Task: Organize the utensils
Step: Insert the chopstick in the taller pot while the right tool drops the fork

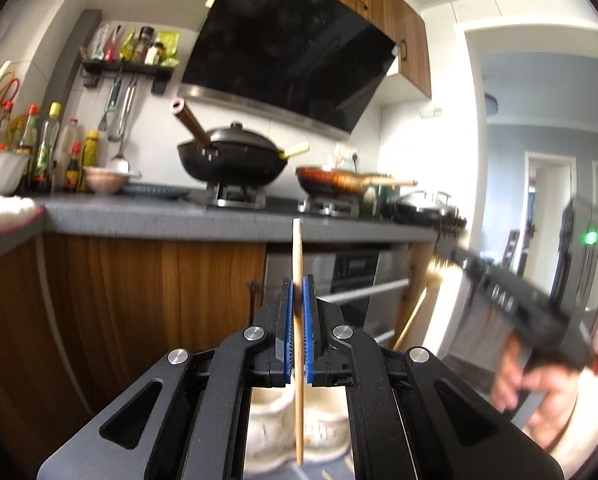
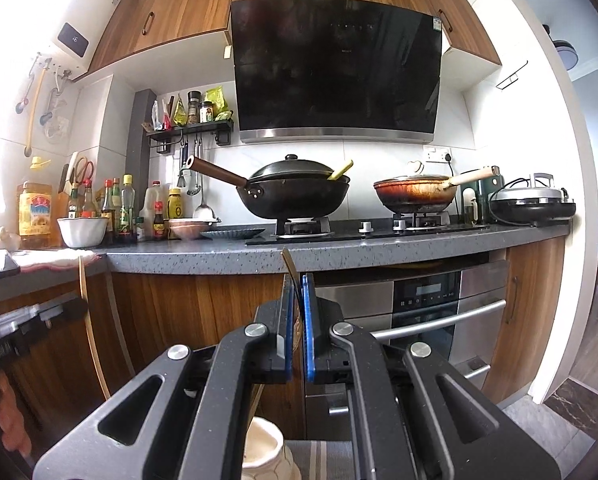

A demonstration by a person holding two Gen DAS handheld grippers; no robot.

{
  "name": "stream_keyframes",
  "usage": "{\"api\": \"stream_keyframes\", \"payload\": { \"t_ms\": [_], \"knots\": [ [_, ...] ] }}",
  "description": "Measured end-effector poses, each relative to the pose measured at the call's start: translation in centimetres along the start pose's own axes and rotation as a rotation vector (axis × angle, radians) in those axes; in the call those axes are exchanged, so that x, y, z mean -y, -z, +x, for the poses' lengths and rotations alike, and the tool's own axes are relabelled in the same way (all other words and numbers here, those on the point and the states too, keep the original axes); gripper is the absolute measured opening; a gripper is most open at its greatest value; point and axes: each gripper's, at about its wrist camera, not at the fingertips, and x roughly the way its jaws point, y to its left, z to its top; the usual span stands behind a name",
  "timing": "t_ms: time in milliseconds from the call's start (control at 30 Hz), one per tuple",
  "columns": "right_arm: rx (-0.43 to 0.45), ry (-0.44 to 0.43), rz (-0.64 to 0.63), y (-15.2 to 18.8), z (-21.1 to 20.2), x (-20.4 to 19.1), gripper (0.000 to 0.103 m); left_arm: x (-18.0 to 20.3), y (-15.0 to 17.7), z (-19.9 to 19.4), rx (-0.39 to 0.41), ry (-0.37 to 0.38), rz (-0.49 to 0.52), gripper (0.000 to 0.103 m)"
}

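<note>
Now, with the left gripper [image 1: 298,300] clenched on an upright wooden chopstick [image 1: 298,264] and the right gripper [image 2: 298,300] clamped on a golden utensil handle [image 2: 290,270], each should be lowered vertically into the cream ceramic holder [image 2: 265,454] below, fingers releasing only once seated.

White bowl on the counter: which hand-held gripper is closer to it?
Left. The left hand-held gripper is below the white bowl, at its end of the counter; the right hand-held gripper faces the stove, further right.
</note>
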Motion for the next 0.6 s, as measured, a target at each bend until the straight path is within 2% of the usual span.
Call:
{"api": "stream_keyframes", "payload": {
  "t_ms": [167,300,433,600],
  "knots": [
    [0.000,0.025,-0.006,0.0,1.8,-0.1,0.004,-0.7,-2.5,1.3,0.063,-0.019,-0.006,0.005],
    [-0.030,0.042,-0.014,1.3,3.5,-0.1,0.004,-0.7,-2.7,3.4,0.079,-0.090,0.045,0.005],
    [-0.070,0.034,-0.023,3.1,4.8,-0.2,0.004,-1.5,-0.9,6.0,0.029,-0.130,0.051,0.005],
    [-0.112,0.028,-0.036,5.2,6.0,-0.2,0.004,-3.2,1.9,7.4,-0.033,-0.156,0.018,0.005]
  ]
}}
